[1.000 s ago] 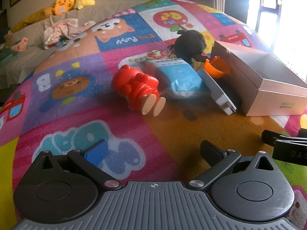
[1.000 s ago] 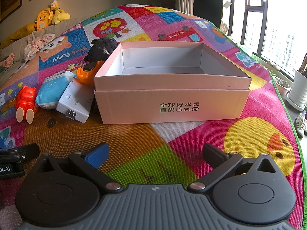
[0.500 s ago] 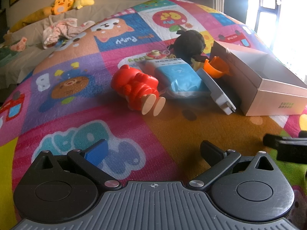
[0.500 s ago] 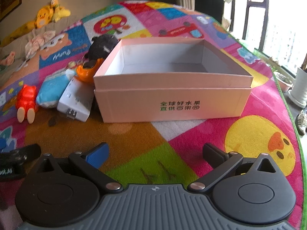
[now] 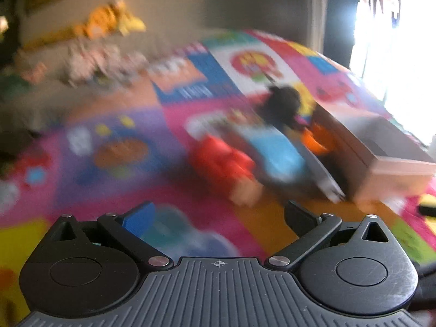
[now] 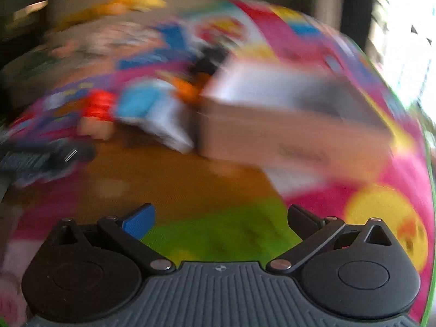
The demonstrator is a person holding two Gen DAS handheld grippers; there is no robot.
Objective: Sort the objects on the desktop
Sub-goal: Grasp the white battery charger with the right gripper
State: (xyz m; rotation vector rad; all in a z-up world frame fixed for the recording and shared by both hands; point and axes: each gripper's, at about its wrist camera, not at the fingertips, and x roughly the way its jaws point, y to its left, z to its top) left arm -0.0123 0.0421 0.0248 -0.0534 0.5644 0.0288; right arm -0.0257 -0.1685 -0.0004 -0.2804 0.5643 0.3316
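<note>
Both views are pretty smeared, so the count is rough: one open cardboard box (image 6: 294,133), one red toy figure (image 5: 223,160), one blue packet (image 5: 275,155), one white flat gadget (image 6: 169,125), one orange thing (image 5: 316,139) and one black plush (image 5: 283,103), all on one colourful play mat (image 6: 169,179).

No text can be read: both views are motion-blurred, and the dark print on the box (image 6: 299,152) front is an illegible smear
</note>
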